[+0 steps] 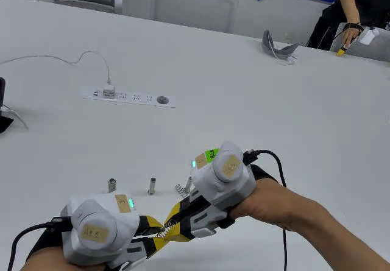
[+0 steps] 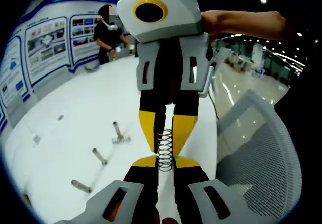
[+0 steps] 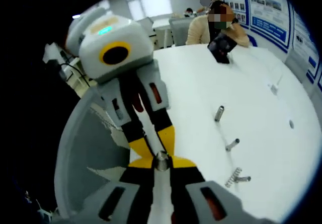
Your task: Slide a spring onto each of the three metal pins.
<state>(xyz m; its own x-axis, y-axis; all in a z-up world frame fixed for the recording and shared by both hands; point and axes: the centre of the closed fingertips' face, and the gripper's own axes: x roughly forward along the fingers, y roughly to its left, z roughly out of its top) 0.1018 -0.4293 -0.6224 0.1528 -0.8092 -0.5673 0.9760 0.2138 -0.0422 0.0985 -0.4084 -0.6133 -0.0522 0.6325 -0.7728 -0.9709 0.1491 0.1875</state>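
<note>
A small coil spring is held in the air between my two grippers, which point tip to tip. My left gripper is shut on its near end. The far end sits between the yellow jaws of my right gripper, which is shut on that end; there the spring shows as a short grey stub. In the head view the spring hangs low over the table's front edge, between the left gripper and the right gripper. Three metal pins rest on the table beyond.
A second spring lies beside the third pin. A power strip with a cable lies farther back on the white table. A person is at the far right corner. Chairs stand behind the table.
</note>
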